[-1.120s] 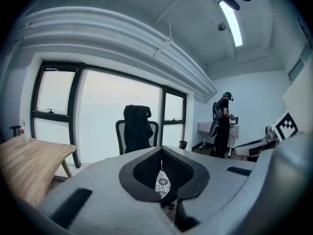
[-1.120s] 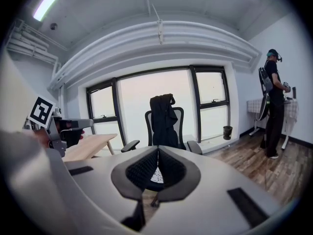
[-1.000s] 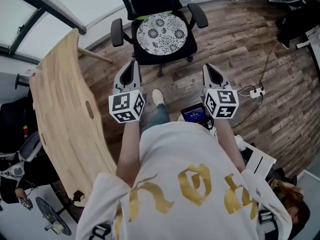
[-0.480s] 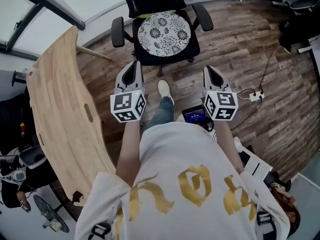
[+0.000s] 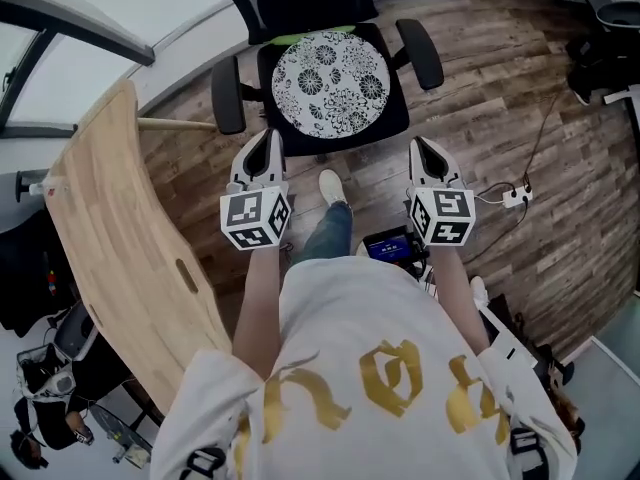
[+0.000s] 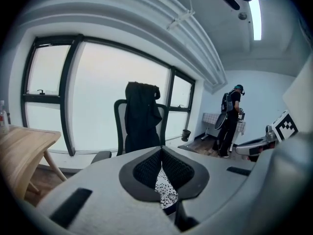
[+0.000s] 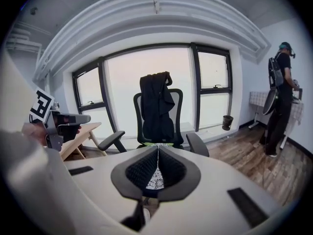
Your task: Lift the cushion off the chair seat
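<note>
The cushion (image 5: pixel 330 83) lies on the chair (image 5: pixel 393 120) on a plank floor (image 5: pixel 490 98), with a window (image 7: pixel 151 82) behind and a table (image 5: pixel 120 238) at left. The left gripper (image 5: pixel 267 138) and right gripper (image 5: pixel 423 148) hang just short of it, jaws closed together and empty.

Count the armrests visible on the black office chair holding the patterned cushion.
2. One black padded armrest stands on the head view's left of the round black-and-white floral cushion, the other on its right. None appears hidden.
</note>
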`<action>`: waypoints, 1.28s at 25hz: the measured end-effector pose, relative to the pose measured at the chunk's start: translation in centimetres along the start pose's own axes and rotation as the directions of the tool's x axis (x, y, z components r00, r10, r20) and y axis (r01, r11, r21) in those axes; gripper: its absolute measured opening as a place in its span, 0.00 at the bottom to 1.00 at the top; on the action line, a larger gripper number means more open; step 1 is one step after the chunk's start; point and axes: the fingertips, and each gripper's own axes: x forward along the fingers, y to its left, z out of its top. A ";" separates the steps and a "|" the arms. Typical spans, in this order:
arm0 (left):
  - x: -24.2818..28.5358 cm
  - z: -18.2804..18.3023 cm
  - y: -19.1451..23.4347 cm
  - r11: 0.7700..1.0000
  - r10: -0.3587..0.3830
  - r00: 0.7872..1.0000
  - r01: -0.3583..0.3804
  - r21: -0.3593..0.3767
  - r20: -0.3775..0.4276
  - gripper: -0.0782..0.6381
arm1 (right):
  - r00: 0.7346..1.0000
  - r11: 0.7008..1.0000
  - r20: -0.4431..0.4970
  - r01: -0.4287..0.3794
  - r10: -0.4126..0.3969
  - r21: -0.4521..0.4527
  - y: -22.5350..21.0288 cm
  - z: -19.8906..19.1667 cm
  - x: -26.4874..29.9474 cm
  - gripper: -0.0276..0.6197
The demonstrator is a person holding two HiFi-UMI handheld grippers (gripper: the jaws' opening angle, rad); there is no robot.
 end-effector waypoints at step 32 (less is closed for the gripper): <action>17.3 5.7 9.2 1.000 0.020 1.000 -0.020 0.018 -0.006 0.12 | 0.992 0.997 -0.097 0.075 -0.074 0.003 -1.6 6.3 14.7 0.06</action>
